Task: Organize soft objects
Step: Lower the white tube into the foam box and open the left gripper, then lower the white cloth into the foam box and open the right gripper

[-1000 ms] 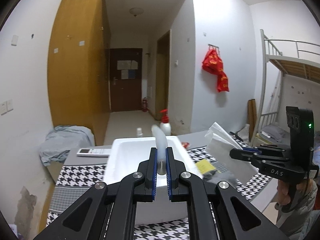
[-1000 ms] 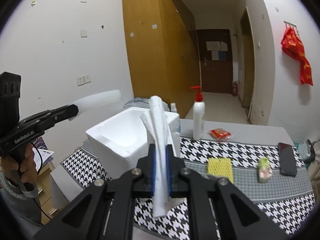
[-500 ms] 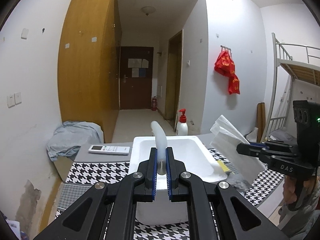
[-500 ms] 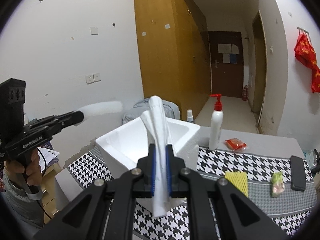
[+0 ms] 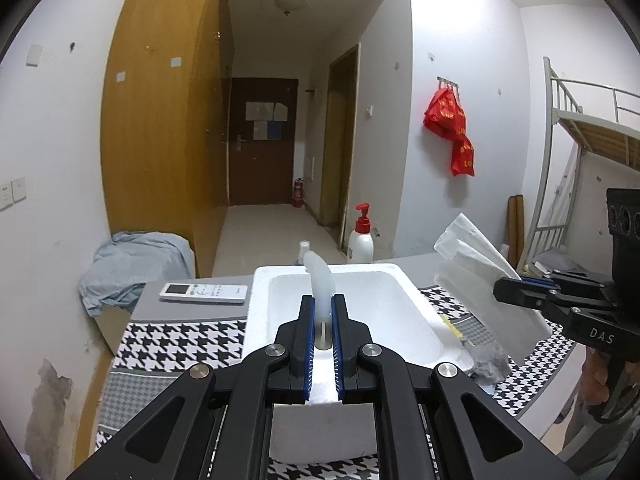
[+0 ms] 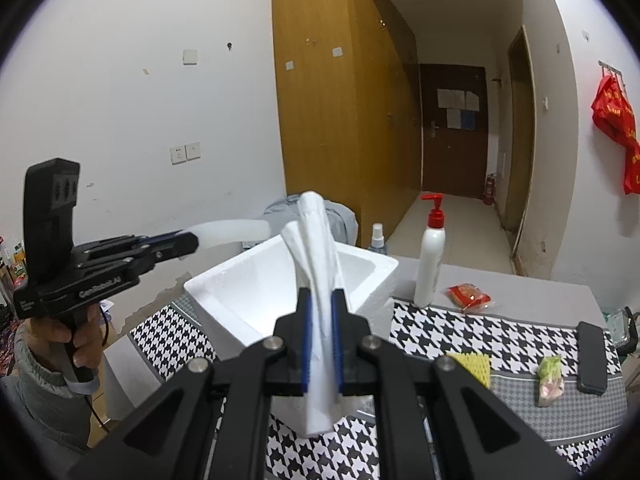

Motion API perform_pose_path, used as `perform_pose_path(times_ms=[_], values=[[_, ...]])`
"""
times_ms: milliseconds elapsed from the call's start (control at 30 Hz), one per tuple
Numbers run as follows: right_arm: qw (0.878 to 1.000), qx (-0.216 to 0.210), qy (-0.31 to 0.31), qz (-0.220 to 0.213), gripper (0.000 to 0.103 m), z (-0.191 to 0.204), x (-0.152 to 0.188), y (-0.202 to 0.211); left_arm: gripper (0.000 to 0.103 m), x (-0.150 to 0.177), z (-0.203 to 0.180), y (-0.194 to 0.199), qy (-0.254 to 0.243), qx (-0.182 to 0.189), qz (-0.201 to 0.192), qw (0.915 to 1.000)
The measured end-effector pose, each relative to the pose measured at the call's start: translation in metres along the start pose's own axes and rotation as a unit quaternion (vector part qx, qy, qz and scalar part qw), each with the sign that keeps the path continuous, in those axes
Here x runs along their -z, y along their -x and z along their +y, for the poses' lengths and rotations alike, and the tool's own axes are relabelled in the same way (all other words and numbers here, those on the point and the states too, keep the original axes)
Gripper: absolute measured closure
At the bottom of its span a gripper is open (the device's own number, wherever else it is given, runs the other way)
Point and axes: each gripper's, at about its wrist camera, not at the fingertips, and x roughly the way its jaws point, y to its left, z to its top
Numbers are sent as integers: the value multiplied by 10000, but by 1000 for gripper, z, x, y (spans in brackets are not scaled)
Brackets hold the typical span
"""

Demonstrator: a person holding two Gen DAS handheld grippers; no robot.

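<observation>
Above foam box (image 5: 360, 304), left claw (image 5: 322, 312) pinching foam tube (image 5: 320, 284), "DAS" right claw (image 6: 322, 320) clamping white sheet (image 6: 320, 264).

The open white foam box (image 6: 256, 292) stands on the houndstooth-patterned table (image 6: 460, 332), its hollow unobstructed from above. Behind the box, a white pump bottle with a red top (image 6: 430, 256) and a small clear spray bottle (image 6: 377, 236) block the far side. Right of the box, bare cloth gives passage before a yellow foam net (image 6: 472, 366).
</observation>
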Motion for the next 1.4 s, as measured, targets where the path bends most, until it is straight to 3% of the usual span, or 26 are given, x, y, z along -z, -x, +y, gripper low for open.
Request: perform_pose_path(times_ms=[500,867,1000,1033,1067,1100,1167,1267,1400], values=[[9994,256,-175,163,91,-20,9,-5,95,-6,-10,-46,-173,256,332,9990],[9986,412,-249,234,91,-31,14,-2,95,-6,-10,-72,-251,122,583,9979],[9983,446,-294,235,91,-34,13,-1,90,-7,-12,-76,-279,3,658,9974],[9983,444,-291,221,91,-33,13,0,87,-7,-12,-76,-306,-50,649,9974],[9984,440,-282,210,91,-33,13,1,76,-7,-12,-76,-310,-77,641,9974],[9985,440,-273,200,91,-33,13,1,57,-7,-11,-75,-292,-94,631,9975],[9985,447,-263,195,91,-32,14,2,32,-7,-8,-72,-198,-150,553,9982],[9984,456,-276,194,91,-32,15,3,26,-7,-9,-68,-207,-119,502,9985],[9984,463,-263,181,91,-31,15,4,5,-7,-13,-61,-301,-241,342,9987]])
